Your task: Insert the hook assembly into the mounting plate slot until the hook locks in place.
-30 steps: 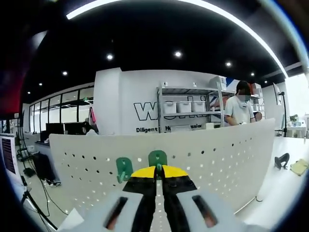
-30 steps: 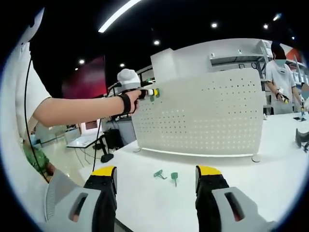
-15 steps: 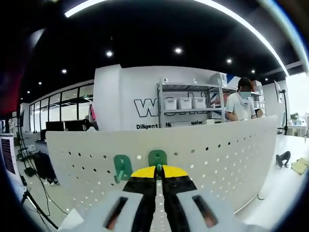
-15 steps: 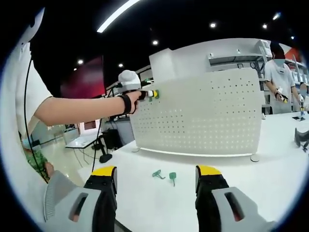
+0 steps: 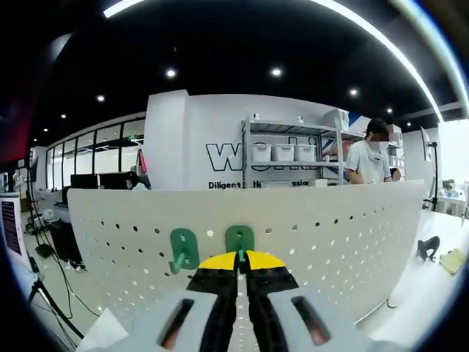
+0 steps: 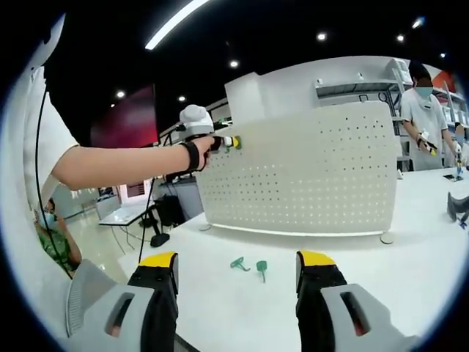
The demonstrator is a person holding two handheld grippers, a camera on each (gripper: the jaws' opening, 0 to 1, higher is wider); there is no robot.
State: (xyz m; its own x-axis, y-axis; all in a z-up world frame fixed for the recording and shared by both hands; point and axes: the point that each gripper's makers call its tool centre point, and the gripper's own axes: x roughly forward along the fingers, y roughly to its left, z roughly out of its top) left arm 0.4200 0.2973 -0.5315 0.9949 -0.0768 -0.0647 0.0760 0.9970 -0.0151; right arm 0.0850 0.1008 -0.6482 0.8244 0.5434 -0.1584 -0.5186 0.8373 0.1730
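A: Left gripper view first. The left gripper (image 5: pixel 239 261) has its jaws pinching a green hook (image 5: pixel 239 240), held against the top row of holes in the white pegboard (image 5: pixel 344 235). A second green hook (image 5: pixel 183 248) already hangs just beside it on the board.

B: So what could go wrong from there?

A: I'd judge the pegs may not line up with the holes. The yellow jaw tips cover the lower part of the hook, so I cannot tell whether it is seated. Letting go too soon could drop it behind or in front of the board.

B: And pushing hard?

A: The board stands free on the bench; a strong push near its top edge might tip or slide it.

B: Right gripper view?

A: The right gripper (image 6: pixel 238 265) hangs over the bench (image 6: pixel 352 242), jaws spread and holding nothing. Two spare hooks (image 6: pixel 250 265) lie on the bench ahead of it, near the pegboard's foot. The person's hand (image 6: pixel 199 148) with the other gripper reaches the board's upper corner.

B: Risk there?

A: Only that the idle gripper sweeps those loose hooks away.
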